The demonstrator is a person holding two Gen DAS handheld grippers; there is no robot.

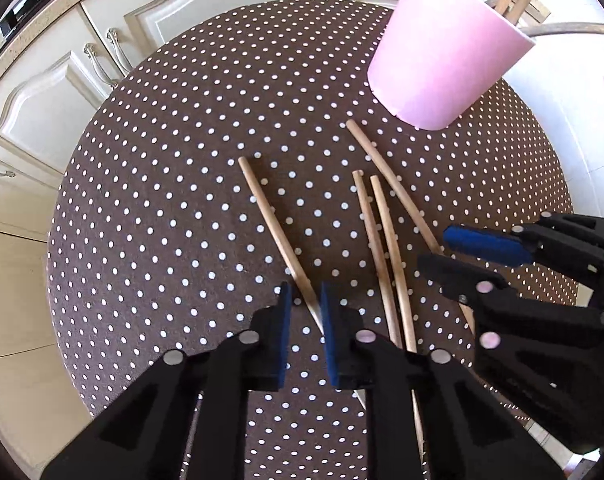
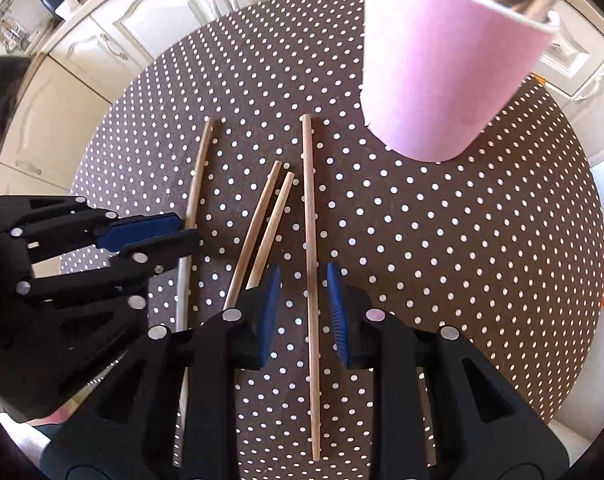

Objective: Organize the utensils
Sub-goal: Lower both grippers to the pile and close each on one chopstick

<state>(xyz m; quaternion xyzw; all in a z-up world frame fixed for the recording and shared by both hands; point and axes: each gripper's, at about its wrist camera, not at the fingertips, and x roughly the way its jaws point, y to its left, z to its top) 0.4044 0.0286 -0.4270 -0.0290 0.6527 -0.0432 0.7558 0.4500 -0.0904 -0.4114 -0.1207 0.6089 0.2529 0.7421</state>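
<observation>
From my left wrist view I see the left claw [image 1: 306, 312] narrowed around the leftmost chopstick's [image 1: 275, 236] pointed end; whether the pads press it I cannot tell. My right wrist view shows the right claw [image 2: 304, 308] spread either side of the long chopstick [image 2: 310, 280], not touching. Two shorter chopsticks [image 2: 261, 232] lie between, and the pink cup [image 2: 434, 80] stands near the round counter's [image 2: 462, 260] far edge, with bare cloth to its right.
</observation>
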